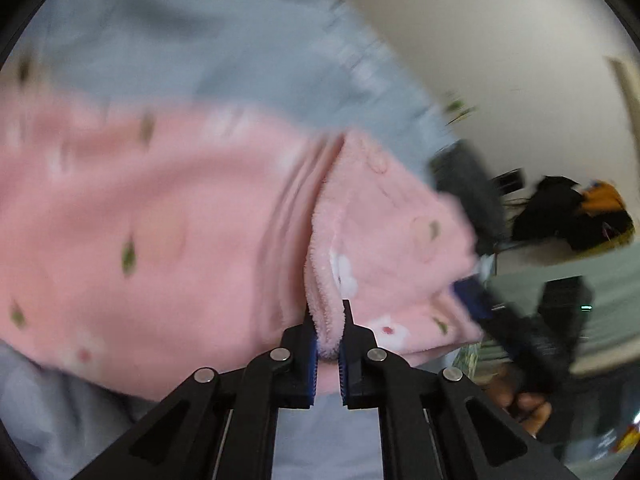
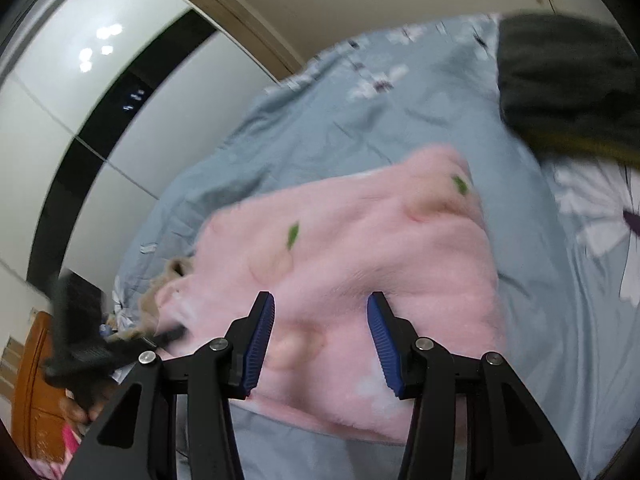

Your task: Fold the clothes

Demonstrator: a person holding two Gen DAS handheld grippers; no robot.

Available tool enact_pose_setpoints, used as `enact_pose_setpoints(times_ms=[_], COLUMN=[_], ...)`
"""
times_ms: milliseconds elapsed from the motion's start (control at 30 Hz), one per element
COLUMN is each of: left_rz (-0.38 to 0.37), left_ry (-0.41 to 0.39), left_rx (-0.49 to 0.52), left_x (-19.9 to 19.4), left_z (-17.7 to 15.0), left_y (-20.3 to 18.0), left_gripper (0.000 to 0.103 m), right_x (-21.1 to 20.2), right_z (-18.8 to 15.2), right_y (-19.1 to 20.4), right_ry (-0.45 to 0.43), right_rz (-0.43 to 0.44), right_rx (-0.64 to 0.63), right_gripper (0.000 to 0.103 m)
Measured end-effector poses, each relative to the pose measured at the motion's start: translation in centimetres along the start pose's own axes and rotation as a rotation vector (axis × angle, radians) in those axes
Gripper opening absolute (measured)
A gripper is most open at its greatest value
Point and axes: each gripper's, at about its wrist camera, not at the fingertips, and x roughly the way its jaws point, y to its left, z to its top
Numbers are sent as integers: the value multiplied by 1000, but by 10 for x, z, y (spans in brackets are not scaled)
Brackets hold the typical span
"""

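Note:
A pink fleece garment (image 1: 160, 220) with small green leaves and white flowers lies on a blue-grey bedsheet (image 1: 180, 40). My left gripper (image 1: 328, 312) is shut on a folded edge of the garment. In the right wrist view the same garment (image 2: 360, 248) is spread on the bed. My right gripper (image 2: 320, 304) is open just above it, with nothing between its fingers. The right gripper also shows, blurred, at the garment's right edge in the left wrist view (image 1: 520, 332).
A dark grey garment (image 2: 568, 84) lies at the bed's far right. A white and black wardrobe (image 2: 100, 92) stands on the left. An orange wooden bed frame (image 2: 36, 380) is at lower left. The sheet (image 2: 580, 320) has a flower print.

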Motion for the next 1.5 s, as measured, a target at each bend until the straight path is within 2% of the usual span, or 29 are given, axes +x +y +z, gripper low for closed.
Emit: enact_pose_setpoints(times_ms=[67, 200, 267, 333, 367, 433, 467, 533, 600, 667, 767, 800, 833, 933, 1000, 1067, 1133, 1167, 1233, 1500], left_rz=[-14, 6, 17, 35, 41, 45, 46, 58, 54, 54, 58, 59, 63, 59, 11, 13, 53, 64, 61, 51], left_ry=[19, 7, -12, -43, -61, -91, -95, -85, -46, -15, -20, -26, -27, -44, -114, -145, -113, -90, -63, -54], left_rx=[-20, 80, 118, 133, 131, 115, 111, 103, 101, 110, 138, 137, 121, 78, 72, 77, 39, 13, -24, -39], left_x=[7, -9, -16, -21, -24, -25, -20, -13, 2, 14, 24, 26, 27, 26, 5, -9, -3, 4, 15, 13], left_z=[-2, 1, 3, 8, 12, 24, 31, 42, 49, 51, 50, 49, 49, 51, 51, 51, 52, 51, 49, 52], left_y=[3, -15, -21, -24, -23, -18, -17, -10, -9, -12, -25, -26, -25, -23, -21, -16, -2, 6, 17, 19], left_gripper=[10, 15, 29, 52, 54, 66, 66, 67, 67, 66, 60, 42, 17, 14, 14, 14, 15, 15, 15, 18], right_x=[0, -35, -52, -60, -58, -52, -49, -38, -26, -20, -13, -11, -9, -5, -4, -4, 1, 5, 15, 38], right_z=[-2, 6, 10, 13, 13, 13, 13, 11, 12, 13, 15, 16, 18, 19, 20, 20, 20, 20, 22, 32], right_y=[1, -1, -17, -39, -50, -71, -82, -91, -97, -99, -102, -103, -103, -104, -103, -100, -98, -98, -96, -86], right_ry=[15, -72, -109, -119, -102, -68, -50, -16, 14, 28, 39, 41, 43, 59, 64, 67, 78, 86, 108, 158], right_rz=[-12, -2, -7, -29, -20, -1, 10, 96, 133, 133, 143, 148, 153, 156, 159, 176, 197, 206, 207, 192], right_rx=[-11, -42, -11, 49, 85, 157, 192, 239, 262, 267, 275, 275, 275, 271, 256, 234, 227, 228, 230, 208], right_gripper=[50, 50, 50, 51, 51, 51, 51, 51, 51, 51, 52, 52, 52, 52, 53, 54, 55, 61, 62, 63])
